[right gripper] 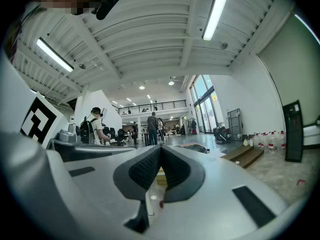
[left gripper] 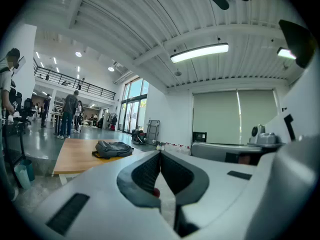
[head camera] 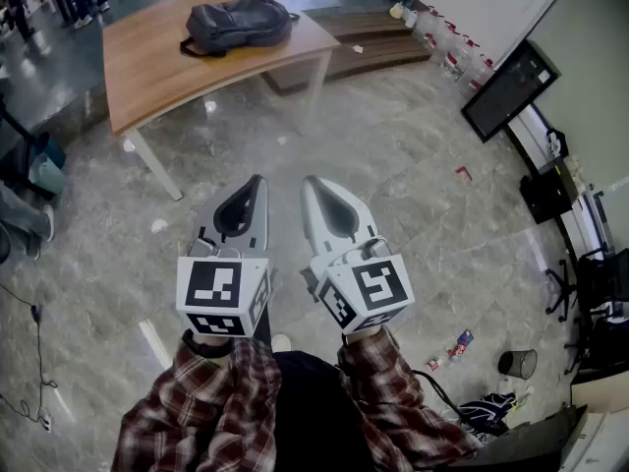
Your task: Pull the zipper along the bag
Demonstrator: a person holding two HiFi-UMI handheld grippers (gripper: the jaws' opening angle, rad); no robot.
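- Fingers of the left gripper are pressed together along their whole length, and nothing is between them.
- Fingers of the right gripper are closed in the same way, with the dark pads touching and no object in them.
- Both grippers are held side by side in front of the person, over the grey floor, and they touch nothing.
- The bag lies flat on the wooden bench, towards its far side, well apart from both grippers.
- From the fingers the bag is straight ahead and a little to the left, so I judge the left gripper slightly nearer.
- The long axis of the bag runs roughly across the view, from left to right, not towards the person.
- The zipper is too small to see from here, so I cannot say where its pull sits.
- The task is not begun, I think; the person must first walk to the bench.
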